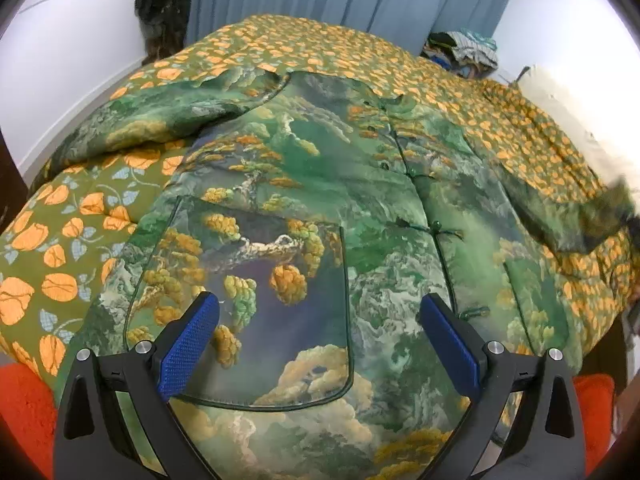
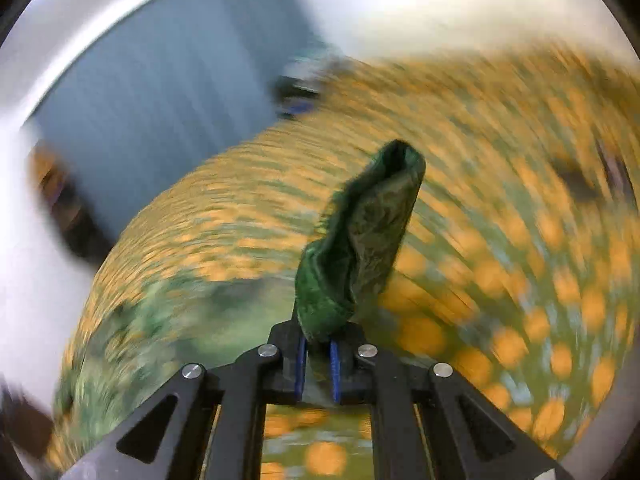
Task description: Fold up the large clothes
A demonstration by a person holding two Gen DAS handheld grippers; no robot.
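Floral bedspread point(image 1: 60, 240) carries a soft, limp jacket point(image 1: 300, 200); right hand-held gripper point(image 2: 318, 360) pinches its sleeve cuff point(image 2: 368, 232) at twelve o'clock, left hand-held gripper point(image 1: 320, 320) gapes empty.

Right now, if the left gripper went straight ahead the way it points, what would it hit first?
Probably the jacket spread on the bed: the left gripper, jaws open, aims down at its big patch pocket. Nothing shows in between, though depth is hard to judge.

The right tool point(image 2: 318, 354) is pinching a green sleeve end point(image 2: 360, 236) between its blue pads point(image 2: 335, 368) — the cuff is standing up, mouth open — while the orange-flowered bedspread point(image 2: 520, 280) and blue curtain point(image 2: 160, 92) are streaking past, blurred.
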